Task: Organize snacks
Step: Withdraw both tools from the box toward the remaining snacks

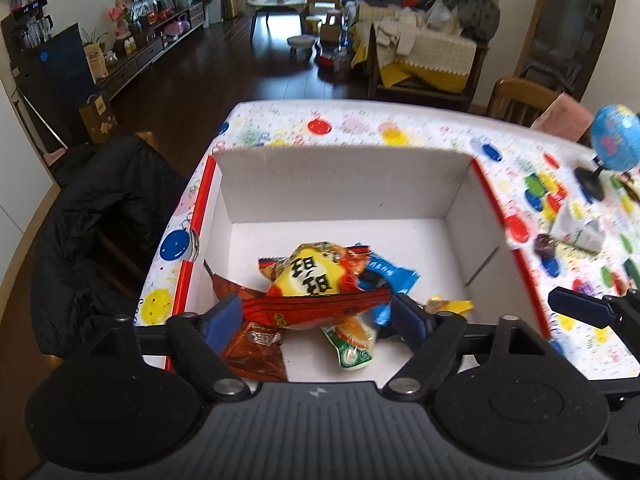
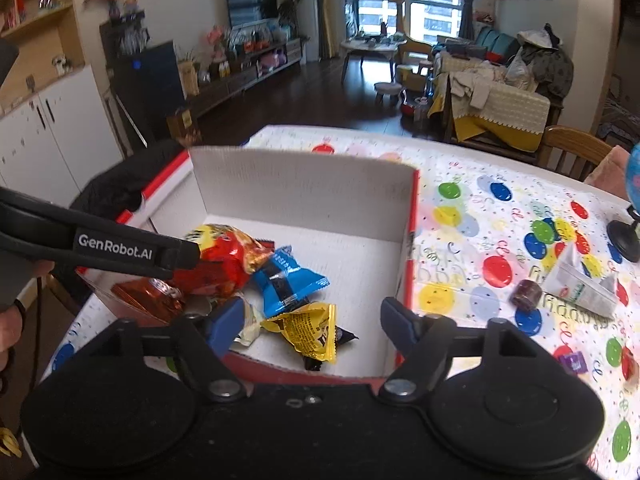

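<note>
A white cardboard box with red edges (image 1: 344, 176) (image 2: 304, 188) sits on the table and holds several snack packs. My left gripper (image 1: 318, 312) is over the box, its blue fingers (image 1: 224, 316) set against the two ends of a red and yellow snack bag (image 1: 316, 284) (image 2: 224, 260). A blue pack (image 2: 288, 276), a yellow pack (image 2: 308, 328) and an orange-brown pack (image 1: 256, 348) lie in the box. My right gripper (image 2: 312, 320) is open and empty above the box's near right corner. It also shows in the left wrist view (image 1: 588, 308).
On the balloon-patterned tablecloth (image 2: 480, 216) right of the box lie a dark round candy (image 2: 526, 294), a white carton lying on its side (image 2: 580, 284), a small purple sweet (image 2: 572, 362) and a globe (image 1: 614, 142). A chair with a black jacket (image 1: 100, 216) stands left.
</note>
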A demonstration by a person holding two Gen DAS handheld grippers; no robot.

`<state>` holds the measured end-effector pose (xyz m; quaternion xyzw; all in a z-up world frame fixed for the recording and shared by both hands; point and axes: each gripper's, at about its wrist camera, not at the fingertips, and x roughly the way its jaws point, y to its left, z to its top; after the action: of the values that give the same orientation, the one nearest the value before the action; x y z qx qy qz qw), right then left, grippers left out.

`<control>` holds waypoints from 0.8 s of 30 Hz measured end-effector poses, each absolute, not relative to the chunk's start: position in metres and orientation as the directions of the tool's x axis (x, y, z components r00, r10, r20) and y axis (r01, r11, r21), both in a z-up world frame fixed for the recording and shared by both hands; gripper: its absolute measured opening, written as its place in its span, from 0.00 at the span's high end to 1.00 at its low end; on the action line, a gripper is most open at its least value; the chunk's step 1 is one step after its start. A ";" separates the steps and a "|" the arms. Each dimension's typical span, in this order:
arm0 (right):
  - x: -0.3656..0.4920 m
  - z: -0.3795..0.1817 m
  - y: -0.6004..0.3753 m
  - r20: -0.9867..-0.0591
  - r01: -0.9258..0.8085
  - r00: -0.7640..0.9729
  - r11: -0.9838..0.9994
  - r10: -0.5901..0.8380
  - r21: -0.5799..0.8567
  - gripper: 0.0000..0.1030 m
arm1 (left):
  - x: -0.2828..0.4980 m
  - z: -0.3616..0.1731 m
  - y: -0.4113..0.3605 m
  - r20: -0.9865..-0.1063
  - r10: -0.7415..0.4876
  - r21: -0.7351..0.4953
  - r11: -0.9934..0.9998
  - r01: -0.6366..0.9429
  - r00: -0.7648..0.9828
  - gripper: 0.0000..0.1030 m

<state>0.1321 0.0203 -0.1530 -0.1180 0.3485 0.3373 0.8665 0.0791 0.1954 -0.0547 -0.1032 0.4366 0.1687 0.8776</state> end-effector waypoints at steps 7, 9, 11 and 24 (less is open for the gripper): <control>0.115 -0.126 -0.013 -0.610 -0.619 0.589 0.781 0.531 0.082 0.16 | 0.059 -0.028 0.182 -0.756 0.159 -0.106 0.928 -0.358 0.635 0.12; 0.112 -0.120 -0.022 -0.594 -0.600 0.605 0.794 0.530 0.096 0.16 | 0.055 -0.021 0.177 -0.742 0.149 -0.121 0.929 -0.349 0.654 0.11; 0.108 -0.116 -0.030 -0.579 -0.585 0.618 0.803 0.531 0.113 0.16 | 0.051 -0.015 0.172 -0.728 0.141 -0.134 0.931 -0.341 0.671 0.10; 0.079 -0.100 -0.091 -0.487 -0.464 0.732 0.872 0.477 0.157 0.01 | 0.051 0.000 0.120 -0.697 0.037 -0.168 0.962 -0.214 0.716 0.03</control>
<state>0.0792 -0.0915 -0.1000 0.0125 0.2651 0.2529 0.9304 0.0506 0.1201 -0.0004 -0.1190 0.3707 0.0682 0.9186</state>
